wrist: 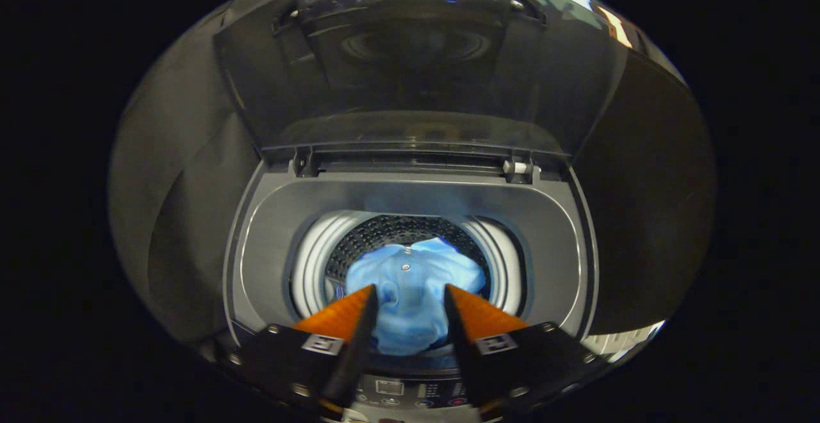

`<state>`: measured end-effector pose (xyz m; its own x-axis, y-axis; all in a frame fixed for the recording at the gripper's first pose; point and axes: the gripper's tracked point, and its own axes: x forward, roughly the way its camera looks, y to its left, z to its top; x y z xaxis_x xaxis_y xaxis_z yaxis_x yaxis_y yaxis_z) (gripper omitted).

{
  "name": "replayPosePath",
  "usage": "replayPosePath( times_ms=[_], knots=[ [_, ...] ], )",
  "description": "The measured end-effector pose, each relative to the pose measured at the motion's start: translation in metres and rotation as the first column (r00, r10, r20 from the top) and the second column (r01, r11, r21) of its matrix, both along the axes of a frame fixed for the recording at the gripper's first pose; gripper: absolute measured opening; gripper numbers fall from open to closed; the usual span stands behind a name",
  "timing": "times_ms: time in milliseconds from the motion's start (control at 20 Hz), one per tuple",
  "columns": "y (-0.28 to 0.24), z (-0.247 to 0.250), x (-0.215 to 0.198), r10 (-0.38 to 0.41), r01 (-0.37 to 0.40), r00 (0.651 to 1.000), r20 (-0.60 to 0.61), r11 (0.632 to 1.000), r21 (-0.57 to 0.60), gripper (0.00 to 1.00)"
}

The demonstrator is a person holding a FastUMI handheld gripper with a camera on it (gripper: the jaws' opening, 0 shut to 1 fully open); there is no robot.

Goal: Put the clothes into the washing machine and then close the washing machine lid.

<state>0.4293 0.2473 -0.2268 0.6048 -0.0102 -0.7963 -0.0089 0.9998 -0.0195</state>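
The gripper [408,298] is being held released above the drum; blue clothes [410,282] are lying inside the washing machine [256,263], its lid [410,64] raised at twelve o'clock.

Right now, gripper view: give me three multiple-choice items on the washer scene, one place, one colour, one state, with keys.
1. Where is the shirt?
A. In the drum
B. Draped over the lid
C. On the control panel

2. What colour is the shirt?
A. Red
B. Light blue
C. White

3. How does the lid stand?
A. Shut flat
B. Raised open behind the drum
C. Taken off the washer

Key:
1 A, the shirt lies down inside the drum, beyond the claw tips.
2 B, the cloth is light blue with a small button on it.
3 B, the lid stands up on its hinges and the opening is bare. The claw is open, its fingers apart over the drum with nothing pressed between them.
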Motion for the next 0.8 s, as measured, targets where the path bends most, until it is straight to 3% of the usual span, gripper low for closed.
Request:
replayPosePath(
  times_ms=[100, 300, 500, 650, 800],
  knots=[
    [-0.002, -0.002, -0.002, -0.021, 0.021, 1.000, -0.007, 1.000, 0.015, 0.91],
    [-0.005, 0.000, -0.007, 0.015, -0.015, 1.000, -0.006, 0.999, -0.033, 0.94],
    [-0.007, 0.026, -0.010, -0.014, 0.018, 0.998, 0.062, 0.997, -0.071, 0.94],
    [-0.005, 0.070, -0.010, -0.001, 0.020, 0.987, 0.163, 0.993, -0.117, 0.94],
    [0.002, 0.129, -0.005, -0.004, 0.039, 0.953, 0.302, 0.993, -0.110, 0.94]
  ],
)
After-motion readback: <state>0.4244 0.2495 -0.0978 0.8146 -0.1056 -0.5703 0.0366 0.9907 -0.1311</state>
